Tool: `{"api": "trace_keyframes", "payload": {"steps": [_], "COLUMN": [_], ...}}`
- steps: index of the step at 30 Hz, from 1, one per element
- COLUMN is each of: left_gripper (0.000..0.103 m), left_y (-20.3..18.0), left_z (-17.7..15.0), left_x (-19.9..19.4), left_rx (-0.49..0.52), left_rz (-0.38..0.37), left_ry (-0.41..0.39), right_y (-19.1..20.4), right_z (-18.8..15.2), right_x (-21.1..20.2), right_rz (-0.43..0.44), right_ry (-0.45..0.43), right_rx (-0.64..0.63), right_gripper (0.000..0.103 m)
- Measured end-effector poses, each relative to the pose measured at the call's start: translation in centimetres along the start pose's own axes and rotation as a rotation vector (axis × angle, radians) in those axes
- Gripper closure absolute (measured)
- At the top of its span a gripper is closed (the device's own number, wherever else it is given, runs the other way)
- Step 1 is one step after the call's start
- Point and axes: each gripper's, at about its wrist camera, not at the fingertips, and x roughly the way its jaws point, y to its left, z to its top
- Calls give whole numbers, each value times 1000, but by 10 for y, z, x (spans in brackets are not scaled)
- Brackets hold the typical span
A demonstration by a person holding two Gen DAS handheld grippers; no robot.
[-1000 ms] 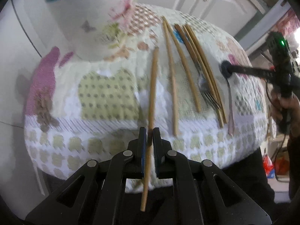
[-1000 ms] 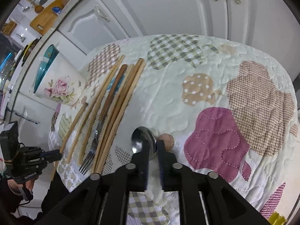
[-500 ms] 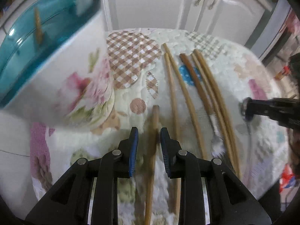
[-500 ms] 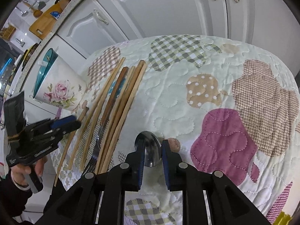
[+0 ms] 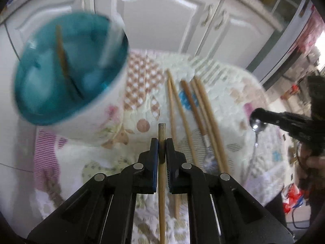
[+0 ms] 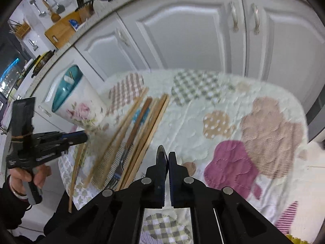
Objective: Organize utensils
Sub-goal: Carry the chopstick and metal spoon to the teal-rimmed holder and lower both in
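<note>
My left claw [image 5: 161, 142] pinches one wooden chopstick [image 5: 161, 174]; its end sticks out past the fingertips, and its jaws have just been closing. My right claw [image 6: 166, 158] has also just closed and pinches a metal spoon [image 6: 161, 152] by its bowl. The other chopsticks [image 5: 183, 120] and a fork [image 6: 119, 168] lie side by side on the quilted cloth [image 6: 203, 134]. The flowered cup [image 5: 81, 105] with the blue inside stands near them and has a stick in it.
</note>
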Motion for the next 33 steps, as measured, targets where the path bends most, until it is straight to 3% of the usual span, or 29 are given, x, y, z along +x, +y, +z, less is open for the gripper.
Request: {"api": "trace_keyframes", "payload": {"steps": [8,17,22,33], "left_gripper": [97,97,97,97], "left_y": [12,37,52,66], "left_z": [3,11,19,24], "left_x": [-83,-168,-191,-207], "left_rx": [-36,-91,-125,-147], "left_rz": [-47,-57,-40,-6], "left_ry": [-141,-298,-342,-352], "right_y": [20,61,90,126], "right_z": [10,31,46,68], "right_x": [-39,-56,-57,-55], "right_rz": [-5,46,71,84], "right_ry": [-99,-173,-192,-211], "right_rx": [-16,-52,-87,-134], "right_gripper": [100,100,100,100]}}
